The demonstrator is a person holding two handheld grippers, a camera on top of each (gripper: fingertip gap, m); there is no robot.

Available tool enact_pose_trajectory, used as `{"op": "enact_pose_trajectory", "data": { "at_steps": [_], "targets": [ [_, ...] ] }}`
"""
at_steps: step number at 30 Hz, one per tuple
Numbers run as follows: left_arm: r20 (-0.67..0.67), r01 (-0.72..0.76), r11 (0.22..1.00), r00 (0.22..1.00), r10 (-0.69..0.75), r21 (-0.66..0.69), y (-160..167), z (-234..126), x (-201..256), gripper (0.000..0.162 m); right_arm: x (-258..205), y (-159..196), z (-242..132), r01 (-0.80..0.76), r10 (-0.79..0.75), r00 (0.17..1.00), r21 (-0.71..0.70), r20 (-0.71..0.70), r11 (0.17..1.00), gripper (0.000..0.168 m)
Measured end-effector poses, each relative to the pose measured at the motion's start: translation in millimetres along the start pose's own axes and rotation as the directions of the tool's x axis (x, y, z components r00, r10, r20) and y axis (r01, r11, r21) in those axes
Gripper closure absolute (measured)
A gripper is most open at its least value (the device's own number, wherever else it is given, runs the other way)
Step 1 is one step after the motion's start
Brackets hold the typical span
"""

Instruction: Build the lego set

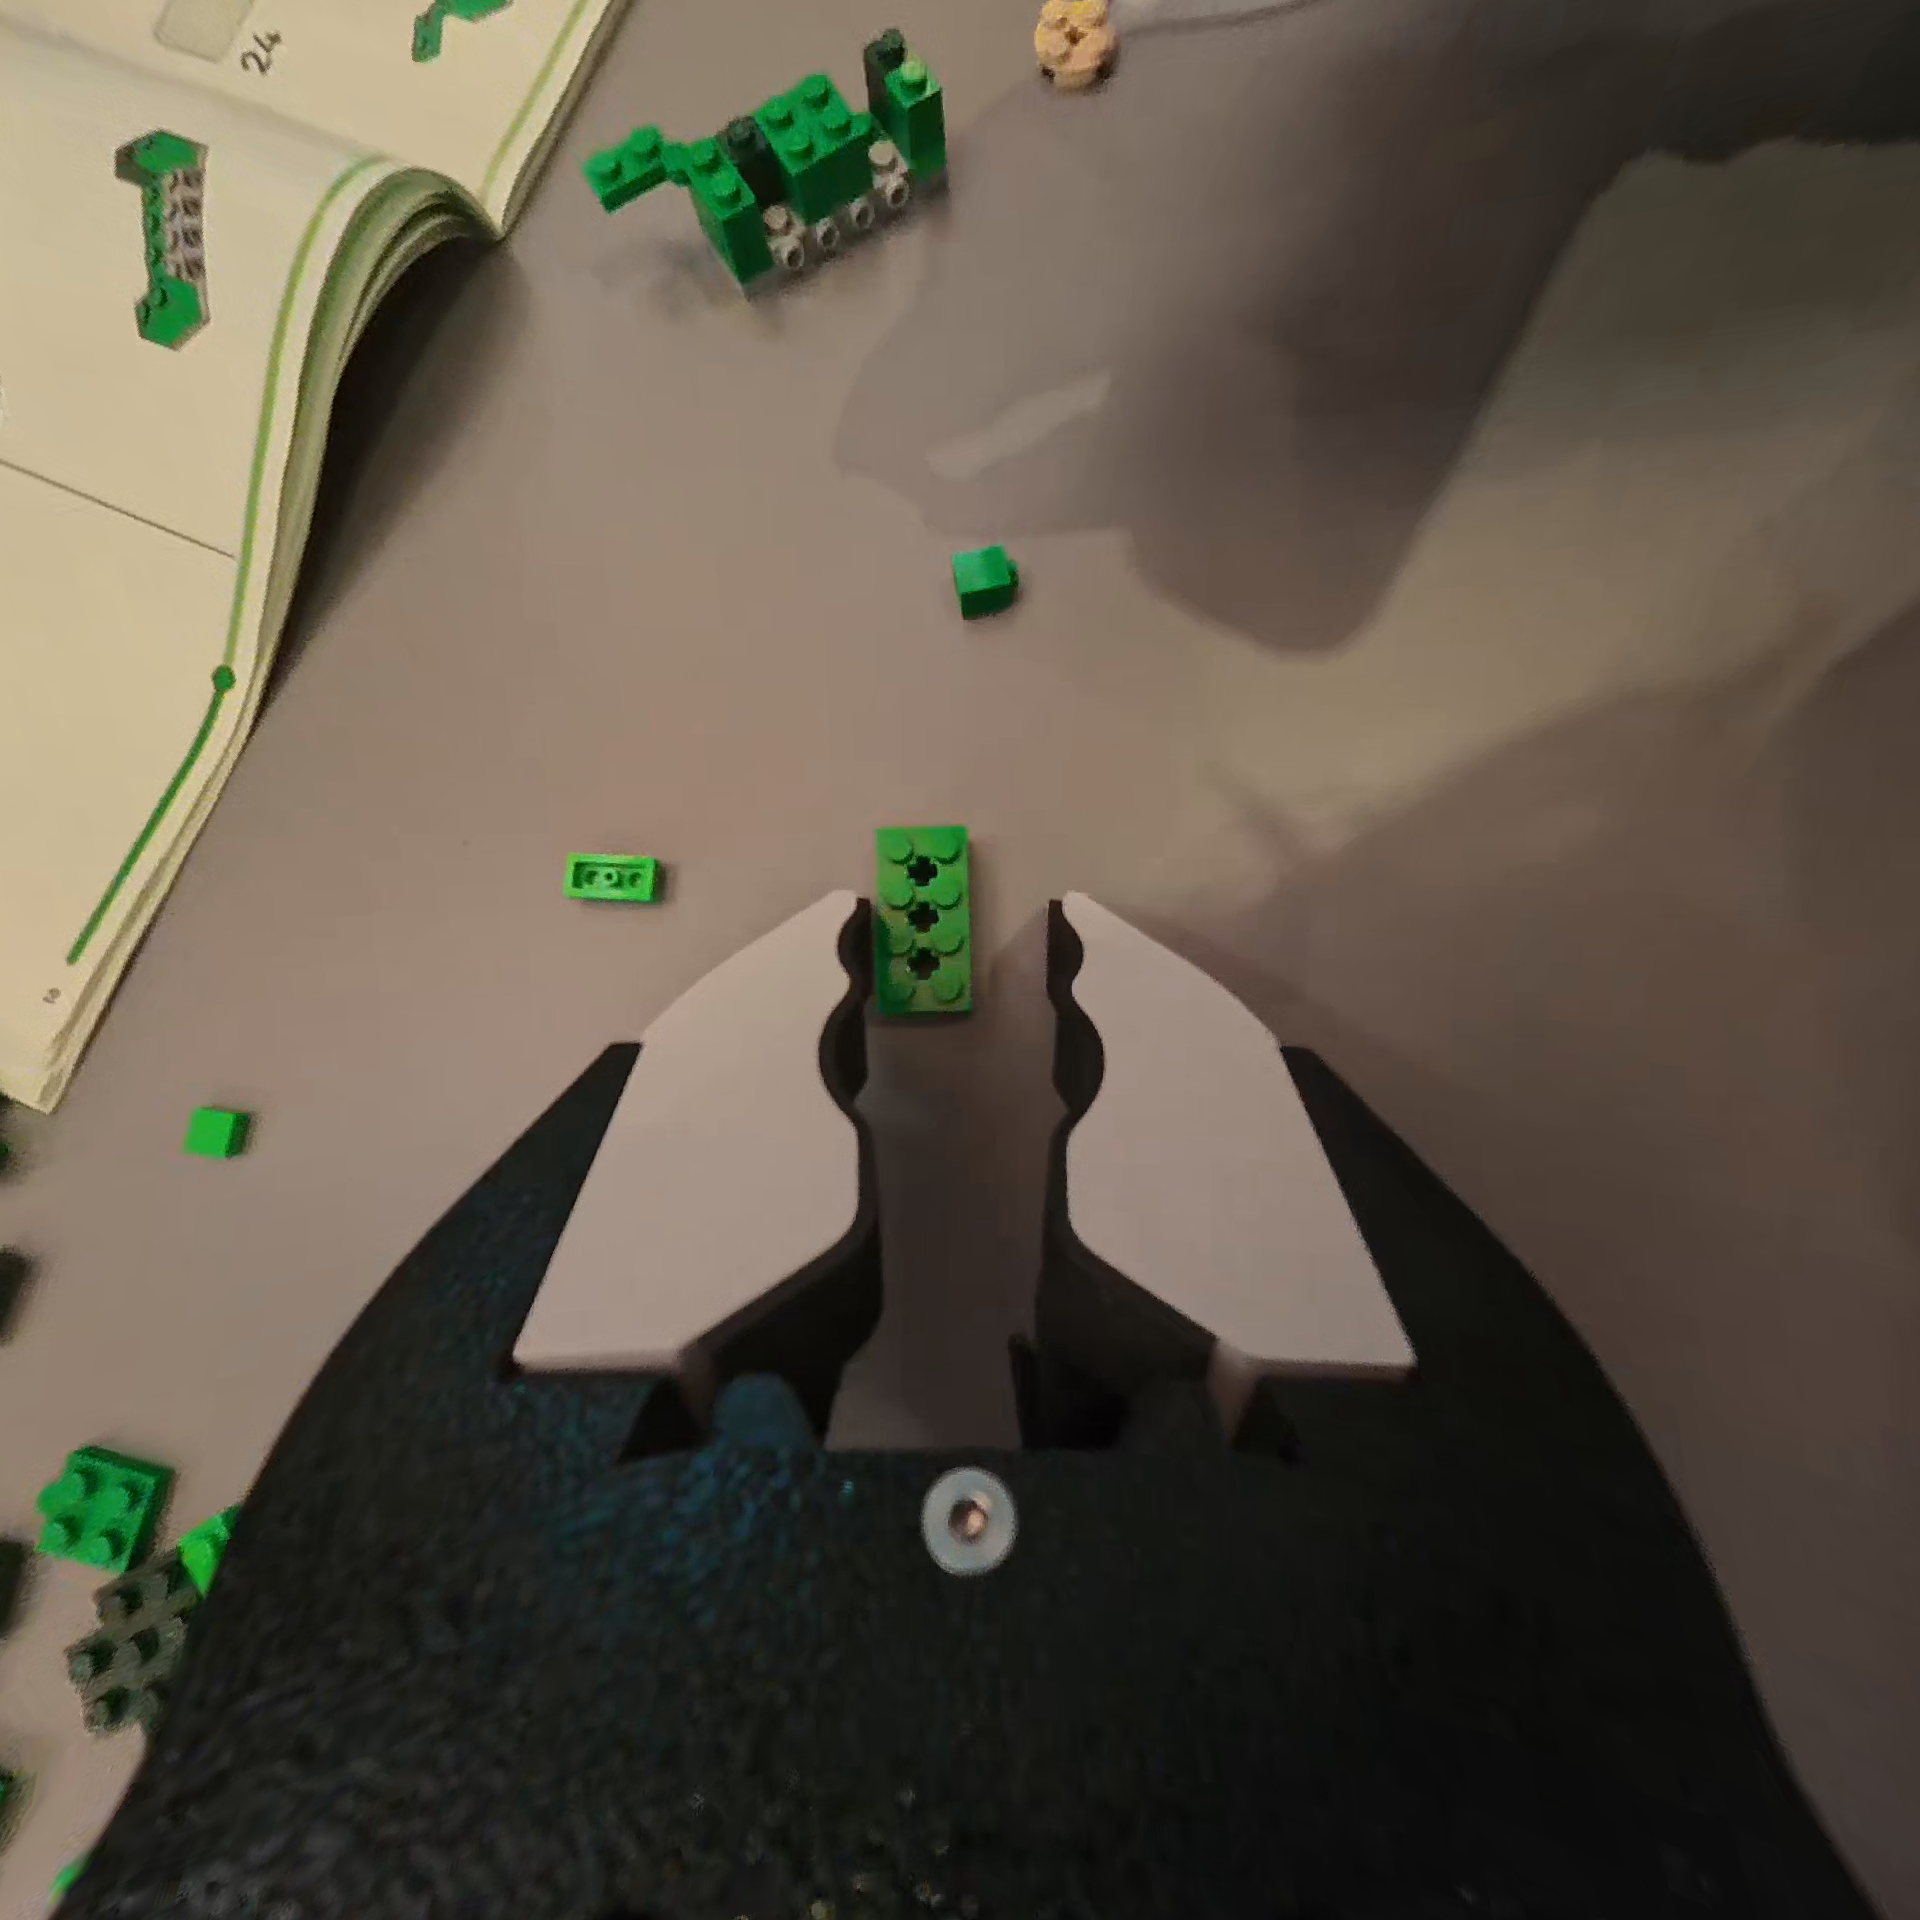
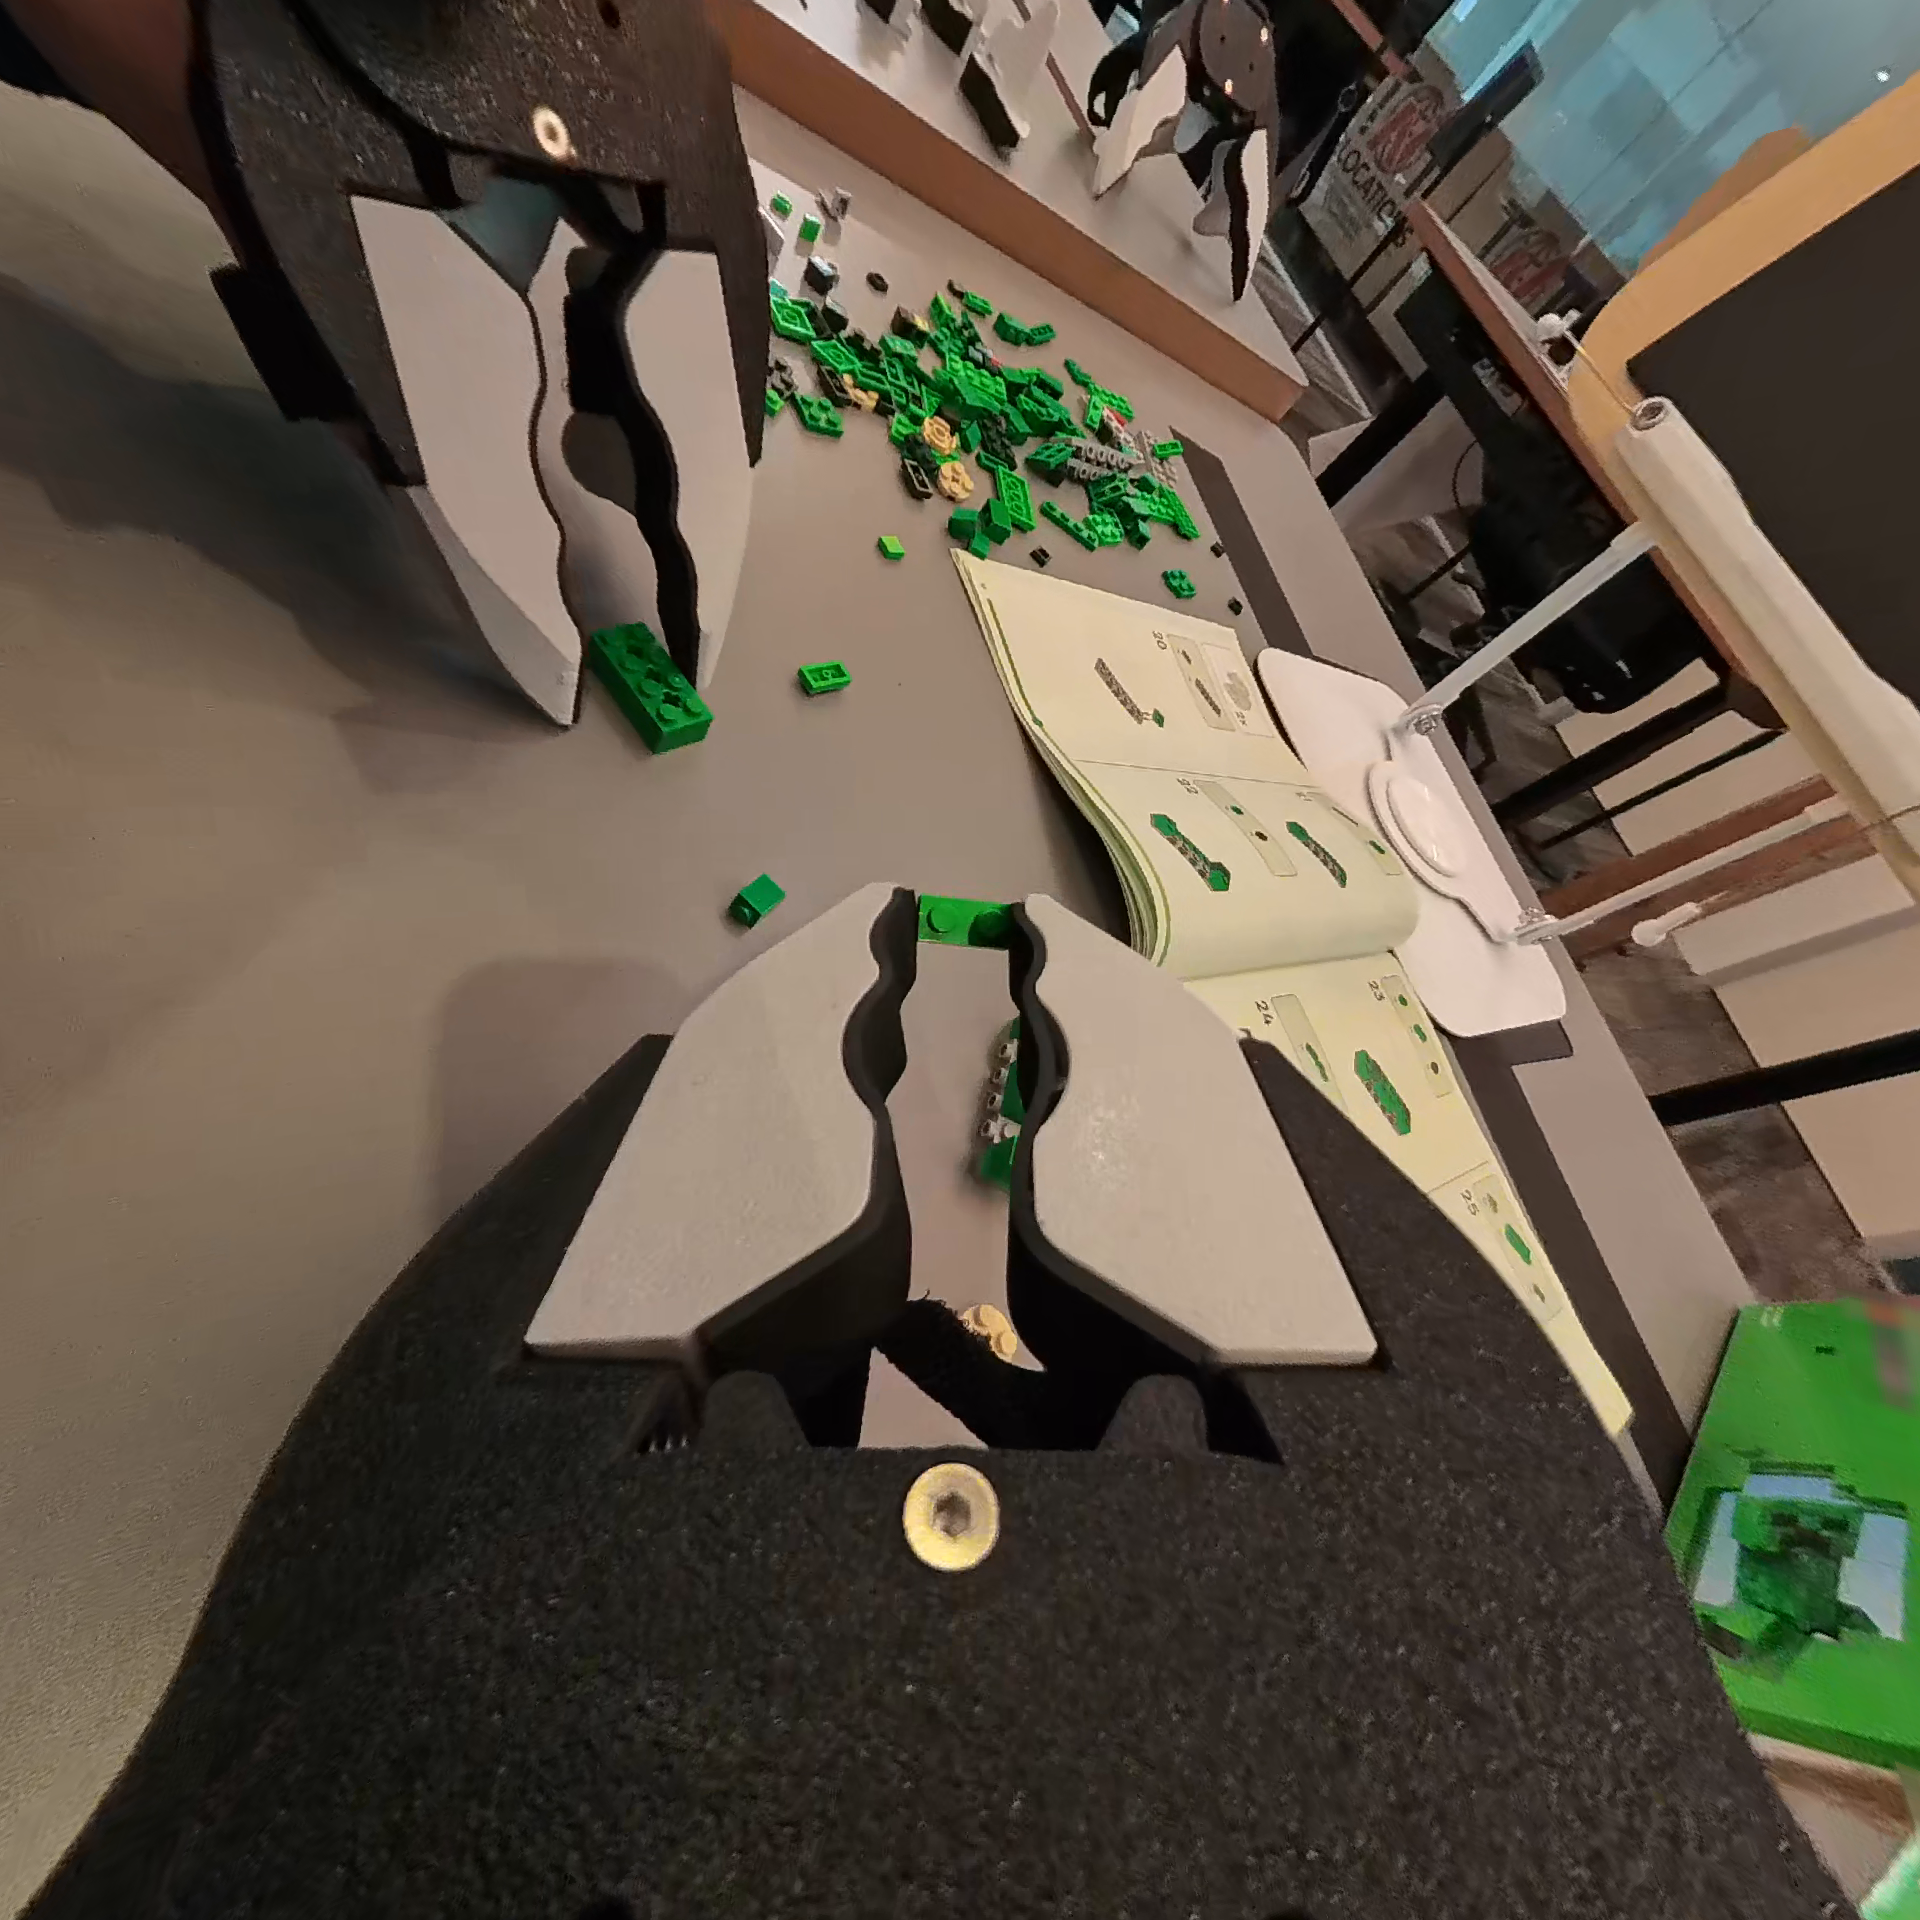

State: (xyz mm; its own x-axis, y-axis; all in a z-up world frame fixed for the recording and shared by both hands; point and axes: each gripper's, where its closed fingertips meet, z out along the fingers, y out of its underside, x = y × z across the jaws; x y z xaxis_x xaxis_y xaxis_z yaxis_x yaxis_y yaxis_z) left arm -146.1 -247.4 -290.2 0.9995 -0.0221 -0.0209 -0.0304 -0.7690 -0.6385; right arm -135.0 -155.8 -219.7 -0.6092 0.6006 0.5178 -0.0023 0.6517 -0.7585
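The left gripper [image 1: 954,902] was found lowered over the grey table [image 1: 1351,1039], jaws parted and holding nothing, with a green brick with holes [image 1: 924,918] lying flat between the fingertips. The brick's long axis ran in line with the fingers, pointing away from the camera, so its two long sides faced the two pads. It sat off-centre in the gap: close against the left finger, possibly touching it, with clear table showing before the right finger. The right wrist view confirmed the arrangement, showing the brick [image 2: 651,686] on the table at the tips of the left gripper [image 2: 636,681], which stood nearly upright above it. The left gripper was by far the nearer of the two to this piece. The right gripper [image 2: 961,914] was well apart from it, down by the partly built green assembly [image 1: 800,177], which lay near the open instruction booklet [image 1: 156,520]. A green part [image 2: 961,921] showed right at its fingertips, but whether the pads bore on it or merely framed it could not be determined. In the inspector's judgement, the coming move was a closure across the brick's short width; the offset suggested the brick would slide sideways before both pads seated.
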Motion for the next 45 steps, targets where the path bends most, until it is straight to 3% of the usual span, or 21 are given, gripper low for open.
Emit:
{"op": "enact_pose_trajectory", "data": {
  "at_steps": [2,3,7,14,20,33,45],
  "targets": [
    [-0.01,0.023,1.0,1.0,-0.023,0.003,-0.1,0.6,-0.8,0.135,-0.1,-0.4,-0.5,-0.007,0.007,1.0,0.006,0.007,1.0,0.152],
    [-0.009,0.019,1.0,1.0,-0.019,0.004,-0.1,0.7,-1.7,0.145,-0.4,-0.8,-0.5,-0.01,0.01,1.0,0.01,0.012,1.0,0.152],
    [-0.005,-0.022,1.0,1.0,0.022,0.004,-3.4,1.6,-1.9,0.146,-5.8,-5.1,0.3,-0.012,0.01,0.998,0.029,0.065,0.999,0.152],
    [-0.116,-0.117,0.993,0.986,0.118,0.012,-33.2,-4.8,19.3,0.146,-38.5,-28.0,3.0,-0.065,0.035,0.925,0.065,0.378,0.996,0.152],
    [-0.151,-0.168,0.986,0.974,0.169,0.021,-48.8,-7.1,29.3,0.146,-49.4,-24.1,3.8,-0.021,0.047,0.847,-0.054,0.53,0.998,0.152],
    [-0.149,-0.173,0.977,0.97,0.191,0.122,-69.9,-5.7,37.5,0.146,-52.1,-16.1,5.6,0.142,-0.004,0.797,-0.18,0.604,0.973,0.152],
    [-0.175,-0.15,0.975,0.968,0.179,0.164,-73.2,-8.2,41.7,0.146,-52.6,-17.6,2.3,0.221,-0.057,0.777,-0.187,0.626,0.957,0.152]
  ]
}}
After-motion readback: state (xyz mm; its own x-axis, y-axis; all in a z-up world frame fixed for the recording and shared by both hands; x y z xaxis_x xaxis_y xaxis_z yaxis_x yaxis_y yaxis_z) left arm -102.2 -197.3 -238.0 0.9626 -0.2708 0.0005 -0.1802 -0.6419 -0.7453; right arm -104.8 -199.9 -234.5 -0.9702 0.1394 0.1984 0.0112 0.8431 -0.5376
